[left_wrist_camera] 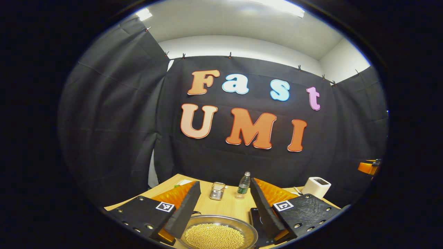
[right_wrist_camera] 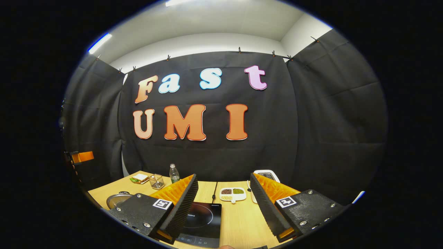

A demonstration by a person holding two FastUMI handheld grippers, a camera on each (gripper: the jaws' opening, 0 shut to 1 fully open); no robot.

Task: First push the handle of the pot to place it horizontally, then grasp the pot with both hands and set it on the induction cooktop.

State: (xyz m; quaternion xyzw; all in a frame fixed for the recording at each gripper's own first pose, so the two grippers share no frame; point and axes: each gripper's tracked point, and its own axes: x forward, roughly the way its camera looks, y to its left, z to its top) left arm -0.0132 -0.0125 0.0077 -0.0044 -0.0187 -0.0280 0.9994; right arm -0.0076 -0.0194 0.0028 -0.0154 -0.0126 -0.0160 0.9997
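The shallow round metal pot (left_wrist_camera: 221,232) sat on the light wooden counter (left_wrist_camera: 228,205) directly below the left claw (left_wrist_camera: 225,211), heaped with small pale yellow beans (left_wrist_camera: 214,237); in the right gripper view its rim (right_wrist_camera: 117,200) showed at the counter's left edge, well apart from the flat black induction cooktop (right_wrist_camera: 202,221). The left claw hung released, its two fingers spread wide with nothing between them, one on each side above the pot. The right claw (right_wrist_camera: 223,204) was likewise released and grasping nothing, its fingers parted above the cooktop and the bare wood beside it. Farther back stood one small wire mesh basket (left_wrist_camera: 217,191), its contents too small to tell, and one clear plastic bottle with a green label (left_wrist_camera: 243,185), the label unreadable. One white divided dish (right_wrist_camera: 233,194) held three small heaps: dark reddish, green and pale grains, each in its own compartment. A white boxy appliance with a dark top (left_wrist_camera: 316,187) stood near the counter's right rear corner. A small plate with what looked like a sandwich (right_wrist_camera: 139,178) lay just beside the basket. The cooktop carried a short brand word near its ring, too blurred to read. A black cord (right_wrist_camera: 214,191) ran back from the cooktop.
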